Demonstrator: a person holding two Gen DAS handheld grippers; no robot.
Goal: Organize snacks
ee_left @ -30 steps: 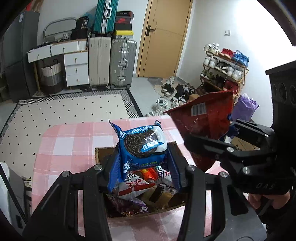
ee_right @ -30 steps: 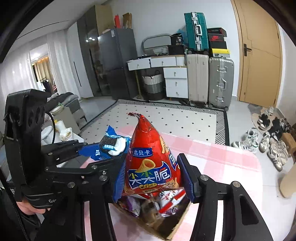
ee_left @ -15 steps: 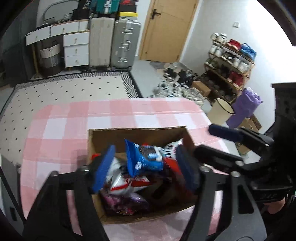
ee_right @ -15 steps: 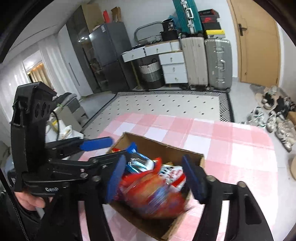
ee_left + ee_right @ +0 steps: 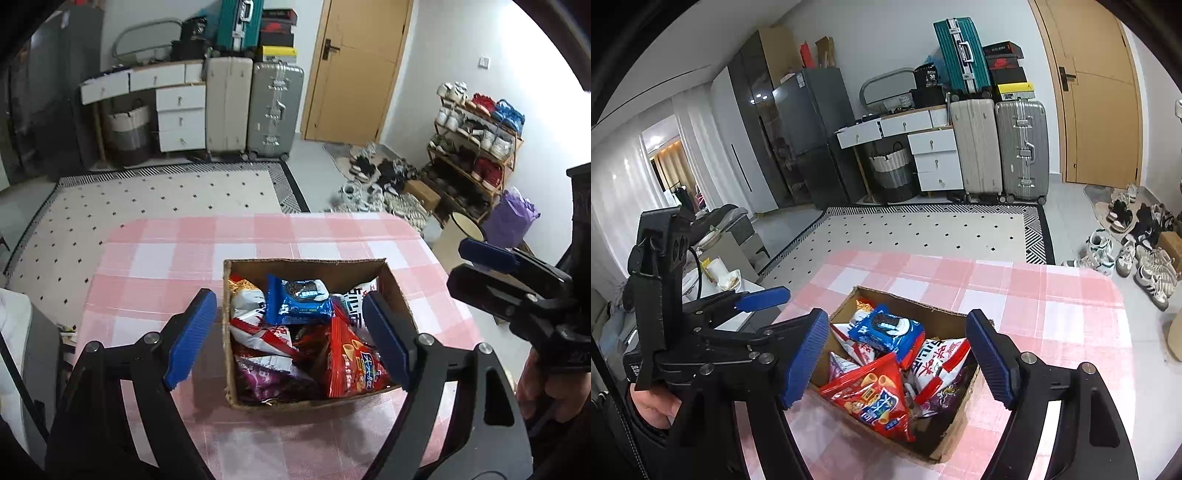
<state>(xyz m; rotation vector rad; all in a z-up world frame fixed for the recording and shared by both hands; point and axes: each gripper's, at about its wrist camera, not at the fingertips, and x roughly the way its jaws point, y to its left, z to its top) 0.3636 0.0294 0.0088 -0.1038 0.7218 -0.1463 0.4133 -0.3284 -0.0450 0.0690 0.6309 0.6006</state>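
Right, both grippers spread wide, nothing held: left gripper (image 5: 291,336) and right gripper (image 5: 899,363) hover over the box (image 5: 306,263), ribbed blue pads (image 5: 190,338) either side. Box is open brown cardboard, sits mid-table toward the near edge on a pink-white checked cloth (image 5: 166,251). Inside, crinkly foil packs: blue Oreo pack (image 5: 297,301) on top w/ a glossy red triangular crisp bag (image 5: 871,397) beside it, white and purple packs beneath.

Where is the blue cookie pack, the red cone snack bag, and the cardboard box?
blue cookie pack (image 5: 298,303): left wrist view, middle of the wrapper front.
red cone snack bag (image 5: 871,400): right wrist view, middle of the printed front.
cardboard box (image 5: 303,263): left wrist view, far wall's top edge.
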